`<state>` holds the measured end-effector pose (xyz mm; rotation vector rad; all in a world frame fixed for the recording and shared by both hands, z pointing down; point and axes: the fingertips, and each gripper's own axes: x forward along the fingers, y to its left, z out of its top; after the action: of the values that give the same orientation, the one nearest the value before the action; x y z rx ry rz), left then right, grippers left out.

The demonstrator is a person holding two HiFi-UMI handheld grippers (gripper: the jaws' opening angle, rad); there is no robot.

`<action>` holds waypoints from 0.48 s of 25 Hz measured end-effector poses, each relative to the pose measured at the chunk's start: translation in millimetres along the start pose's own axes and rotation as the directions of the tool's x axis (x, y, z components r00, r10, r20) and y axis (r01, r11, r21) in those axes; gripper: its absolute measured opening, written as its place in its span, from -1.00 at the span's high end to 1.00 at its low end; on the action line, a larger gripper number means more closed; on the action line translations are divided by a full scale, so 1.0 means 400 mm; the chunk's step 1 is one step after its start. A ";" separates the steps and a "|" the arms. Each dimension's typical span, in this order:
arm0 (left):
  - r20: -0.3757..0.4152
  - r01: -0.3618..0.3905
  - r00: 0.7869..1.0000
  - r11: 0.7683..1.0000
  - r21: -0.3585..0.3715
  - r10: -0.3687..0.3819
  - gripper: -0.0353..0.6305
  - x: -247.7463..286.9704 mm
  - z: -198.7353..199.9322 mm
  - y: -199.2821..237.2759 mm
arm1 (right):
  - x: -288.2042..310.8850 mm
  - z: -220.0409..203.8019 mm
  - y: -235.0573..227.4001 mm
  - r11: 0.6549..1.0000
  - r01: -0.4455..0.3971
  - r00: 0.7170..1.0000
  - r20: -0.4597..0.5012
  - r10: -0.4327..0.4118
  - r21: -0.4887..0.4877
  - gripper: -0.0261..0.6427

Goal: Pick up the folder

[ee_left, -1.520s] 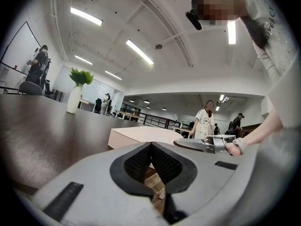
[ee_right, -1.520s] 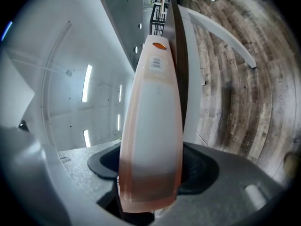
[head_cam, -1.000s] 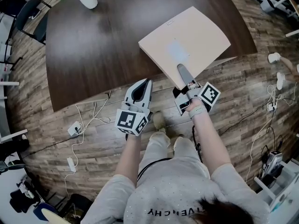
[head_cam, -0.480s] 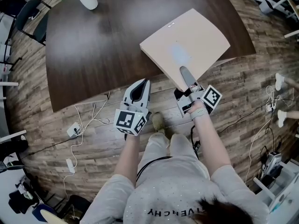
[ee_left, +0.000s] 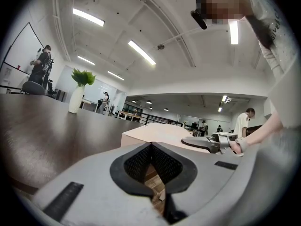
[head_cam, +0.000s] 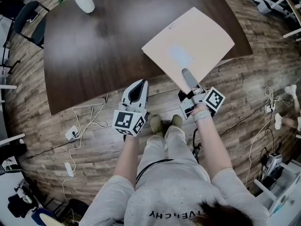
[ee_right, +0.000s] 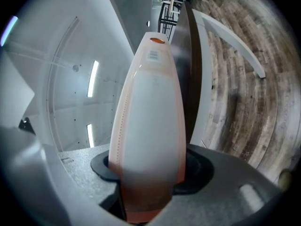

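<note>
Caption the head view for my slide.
Right claw, its jaws just closed further, grips the beige folder by a corner over the dark table; left claw idles shut, empty.

Dark table (head_cam: 94, 55); white vase (head_cam: 85, 3); floor cables (head_cam: 91, 119), perhaps adapters (head_cam: 71, 133).

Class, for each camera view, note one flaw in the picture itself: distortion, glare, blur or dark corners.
Head view: the fisheye bows the table edge and floor planks. Left gripper view: the ceiling lights glare white, and the corners go black. Right gripper view: the folder bulges, and its near end is blurred.
</note>
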<state>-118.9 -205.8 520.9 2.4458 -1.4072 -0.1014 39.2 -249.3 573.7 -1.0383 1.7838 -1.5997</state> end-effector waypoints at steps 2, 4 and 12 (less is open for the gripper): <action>0.004 -0.006 1.000 1.000 0.006 0.005 0.90 0.007 0.007 -0.010 | -0.013 0.020 0.004 0.999 0.004 1.000 -0.007 -0.004 -0.039 0.15; 0.009 -0.016 1.000 1.000 0.005 0.015 0.90 0.011 0.017 -0.013 | -0.021 0.038 0.012 0.997 0.011 1.000 -0.015 -0.012 -0.079 0.15; 0.031 -0.062 0.998 0.998 0.016 0.061 0.90 0.010 0.069 -0.036 | -0.053 0.095 0.047 0.979 0.058 0.997 -0.033 -0.066 -0.196 0.15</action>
<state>-110.9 -209.0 490.8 2.4224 -1.5008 -0.1138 77.9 -254.0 546.6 -1.1688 1.9842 -1.5137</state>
